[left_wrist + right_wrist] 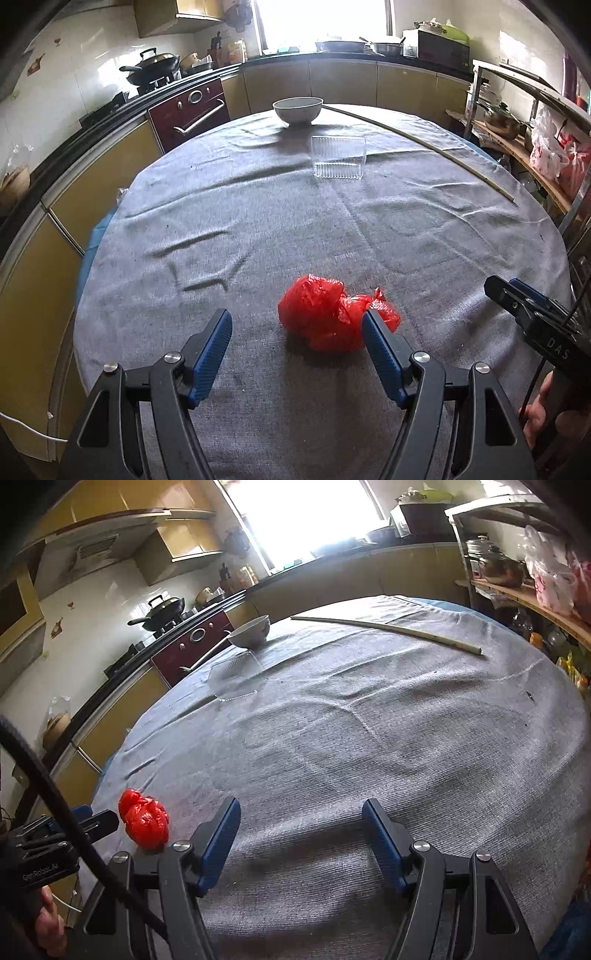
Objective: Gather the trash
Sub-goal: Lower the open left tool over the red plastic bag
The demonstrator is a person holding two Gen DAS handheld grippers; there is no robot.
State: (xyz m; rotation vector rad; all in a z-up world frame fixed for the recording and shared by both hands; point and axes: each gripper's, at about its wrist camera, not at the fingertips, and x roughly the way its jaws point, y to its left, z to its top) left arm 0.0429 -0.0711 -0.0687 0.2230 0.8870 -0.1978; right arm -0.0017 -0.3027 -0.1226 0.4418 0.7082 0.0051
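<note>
1. My left hand-held gripper point(296, 325) hovered low over the tabletop point(258, 221), its blue-padded fingers point(216, 345) spread wide apart and holding nothing.
2. A crumpled red plastic bag point(325, 317) lay on the grey cloth just ahead of that gripper, toward its right finger, which overlapped the bag's edge in the left wrist view; I could not tell whether they touched.
3. My right hand-held gripper point(301, 825) also stood apart and empty, with the bag point(146, 823) off to its left.
4. Farther back stood a clear plastic container point(338, 157), a white bowl point(297, 109) behind it, and a long pale stick point(424, 142) to the right.
</note>
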